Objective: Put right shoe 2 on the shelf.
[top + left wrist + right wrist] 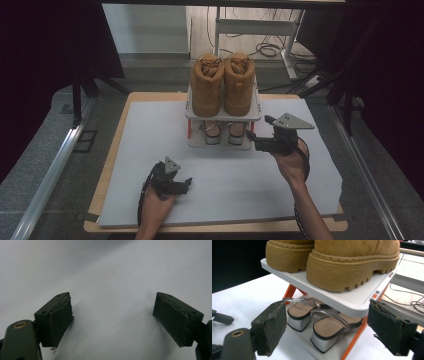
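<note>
A pair of tan boots (222,85) stands on the top shelf of a small white shoe rack (222,117) with orange struts. A pair of silver-heeled sandals (224,134) sits on its lower shelf. My right gripper (258,127) hovers at the rack's front right corner, open, with nothing between its pads. In the right gripper view its jaws (327,322) frame the sandals (329,332) under the shelf edge (352,302), with the boots (352,265) above. My left gripper (186,184) rests low over the white sheet, open and empty (112,315).
A white sheet (150,150) covers the wooden table (107,175). Behind the table stand a metal frame leg (287,55) and loose cables (267,49) on the floor. Dark curtains hang on both sides.
</note>
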Demonstrator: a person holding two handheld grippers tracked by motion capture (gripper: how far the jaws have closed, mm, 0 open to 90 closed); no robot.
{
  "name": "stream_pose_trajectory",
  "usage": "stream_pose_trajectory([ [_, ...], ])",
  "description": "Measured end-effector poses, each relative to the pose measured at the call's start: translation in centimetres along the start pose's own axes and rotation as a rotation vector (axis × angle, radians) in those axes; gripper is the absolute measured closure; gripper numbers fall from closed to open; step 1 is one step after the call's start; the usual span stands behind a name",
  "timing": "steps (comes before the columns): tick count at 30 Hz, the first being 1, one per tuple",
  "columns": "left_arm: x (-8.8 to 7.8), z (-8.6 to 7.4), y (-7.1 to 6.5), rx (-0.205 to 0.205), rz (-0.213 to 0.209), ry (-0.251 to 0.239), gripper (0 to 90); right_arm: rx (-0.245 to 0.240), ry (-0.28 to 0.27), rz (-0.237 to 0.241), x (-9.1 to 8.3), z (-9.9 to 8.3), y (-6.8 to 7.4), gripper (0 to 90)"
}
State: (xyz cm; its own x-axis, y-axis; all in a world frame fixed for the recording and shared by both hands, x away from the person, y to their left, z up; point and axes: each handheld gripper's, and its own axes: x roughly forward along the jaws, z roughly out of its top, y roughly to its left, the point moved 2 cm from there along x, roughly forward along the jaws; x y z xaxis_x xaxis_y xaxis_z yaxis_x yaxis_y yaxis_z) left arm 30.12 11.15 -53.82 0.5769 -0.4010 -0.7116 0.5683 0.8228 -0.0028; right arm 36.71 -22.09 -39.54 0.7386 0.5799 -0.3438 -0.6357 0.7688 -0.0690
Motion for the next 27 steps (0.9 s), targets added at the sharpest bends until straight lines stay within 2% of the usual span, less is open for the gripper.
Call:
stream_pose_trajectory([
  [27,0.0,0.0,0.0,0.001,0.002,-0.001,15.5,0.029,0.066,-0.078,-4.1,-3.6,-2.8,11.5],
])
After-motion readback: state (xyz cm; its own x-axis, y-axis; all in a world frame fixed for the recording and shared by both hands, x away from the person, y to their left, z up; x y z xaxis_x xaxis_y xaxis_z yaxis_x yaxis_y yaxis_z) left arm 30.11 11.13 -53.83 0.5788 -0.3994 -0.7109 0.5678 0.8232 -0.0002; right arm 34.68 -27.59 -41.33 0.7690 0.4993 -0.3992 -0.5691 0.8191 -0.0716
